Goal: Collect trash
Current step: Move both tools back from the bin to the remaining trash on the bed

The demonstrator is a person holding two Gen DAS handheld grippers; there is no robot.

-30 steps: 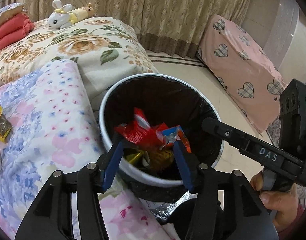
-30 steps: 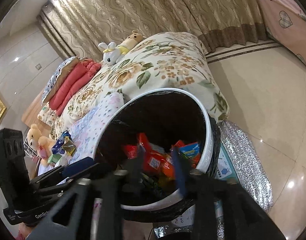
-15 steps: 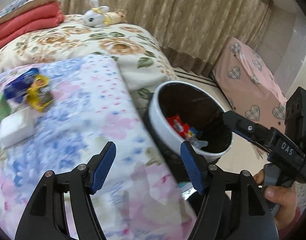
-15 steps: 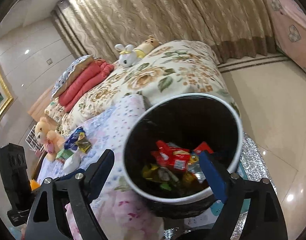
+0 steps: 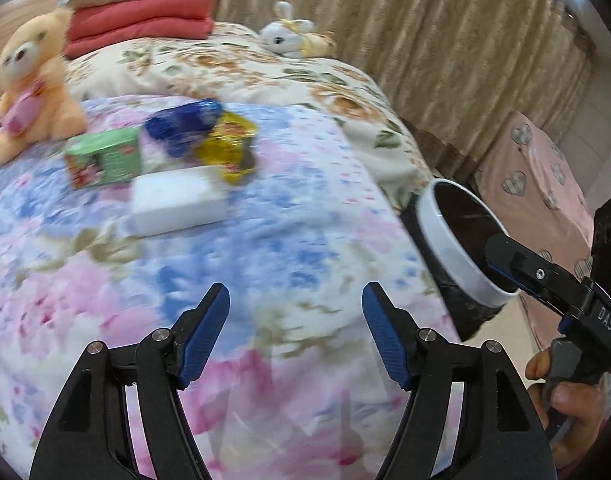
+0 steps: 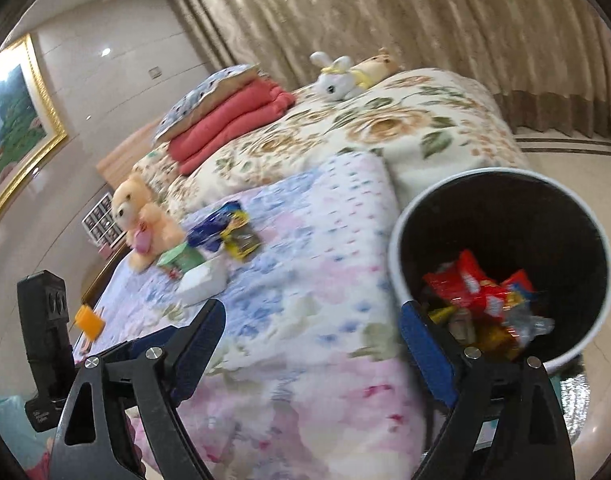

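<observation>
Room: bedroom as I see it, beige curtains (image 6: 405, 32), framed picture (image 6: 17, 120)
Surface: floral quilt (image 5: 265, 264)
Trash: blue and yellow wrappers (image 5: 209, 136) mid-quilt; more in bin (image 6: 401, 240) beside the quilt
Tongs: left gripper (image 5: 295, 312) and right gripper (image 6: 311, 328) both released, empty

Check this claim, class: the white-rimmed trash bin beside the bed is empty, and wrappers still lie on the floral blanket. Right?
One error: the trash bin is not empty. The right wrist view shows snack wrappers piled inside. Wrappers do still lie on the floral blanket.
</observation>
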